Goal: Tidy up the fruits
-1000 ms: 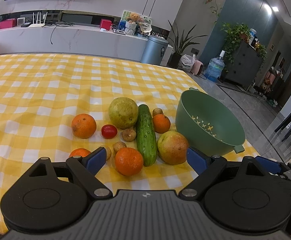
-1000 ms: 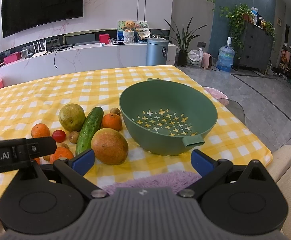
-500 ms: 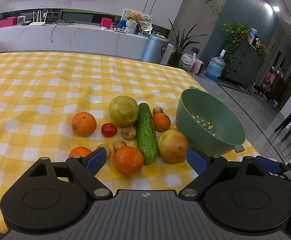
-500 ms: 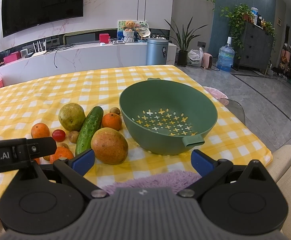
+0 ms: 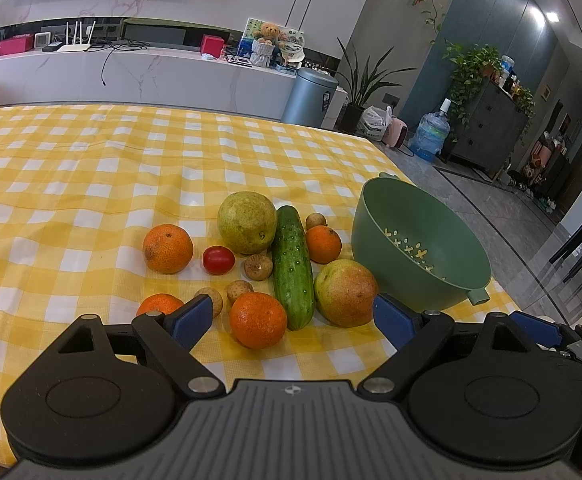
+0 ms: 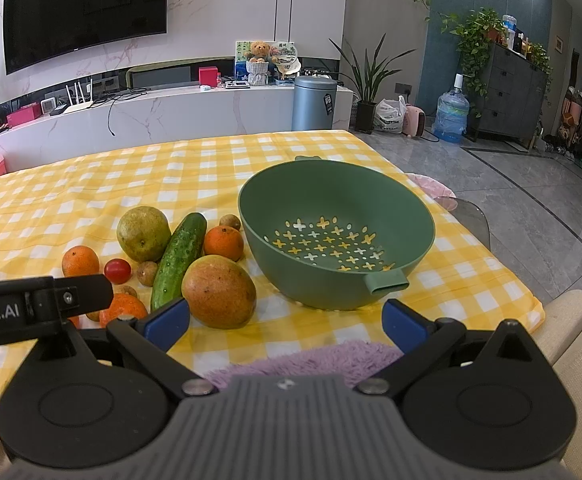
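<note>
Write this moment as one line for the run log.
left gripper: open, empty | right gripper: open, empty | colander: empty | fruits: all on table

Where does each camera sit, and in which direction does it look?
Left wrist: on the left gripper, low at the table's near edge, facing the fruit pile; its open blue fingers show.
Right wrist: on the right gripper, facing the green colander; its open fingers and the left gripper's body show.
Shared: the colander, cucumber, mango.
</note>
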The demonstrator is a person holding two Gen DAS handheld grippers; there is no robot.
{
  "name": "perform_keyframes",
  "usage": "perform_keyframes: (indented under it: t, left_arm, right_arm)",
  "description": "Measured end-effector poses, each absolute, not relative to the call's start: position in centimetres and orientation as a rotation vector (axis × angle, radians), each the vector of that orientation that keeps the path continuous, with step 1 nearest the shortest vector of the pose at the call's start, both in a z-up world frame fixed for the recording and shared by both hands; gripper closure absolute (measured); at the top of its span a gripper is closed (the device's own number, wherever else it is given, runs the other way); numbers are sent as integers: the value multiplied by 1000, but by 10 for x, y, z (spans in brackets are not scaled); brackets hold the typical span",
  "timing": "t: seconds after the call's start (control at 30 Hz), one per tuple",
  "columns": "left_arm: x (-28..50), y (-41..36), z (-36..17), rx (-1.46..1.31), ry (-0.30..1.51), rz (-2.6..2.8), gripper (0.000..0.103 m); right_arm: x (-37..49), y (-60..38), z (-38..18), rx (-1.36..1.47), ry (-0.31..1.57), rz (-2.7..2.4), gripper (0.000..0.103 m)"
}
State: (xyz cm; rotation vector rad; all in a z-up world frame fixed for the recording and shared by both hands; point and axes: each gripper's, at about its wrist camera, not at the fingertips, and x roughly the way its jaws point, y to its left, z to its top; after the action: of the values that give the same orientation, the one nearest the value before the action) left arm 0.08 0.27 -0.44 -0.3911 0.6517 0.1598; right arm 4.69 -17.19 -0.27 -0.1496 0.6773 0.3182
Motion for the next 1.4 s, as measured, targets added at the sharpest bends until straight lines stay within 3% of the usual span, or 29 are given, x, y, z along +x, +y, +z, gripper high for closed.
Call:
perform_keyframes:
  t: [0.9,1.1,1.4]
  left_arm:
    - [-1,13,2,-401,679,181,0]
    - [-5,50,10,-486,635,218,7]
    - [-5,110,-4,-652,672,328,11]
  right_arm:
    - [38,-161,6,-218,635,345,5]
    - [38,-165,16,-55,685,441,5]
    - [70,-154,5,251,903,460,5]
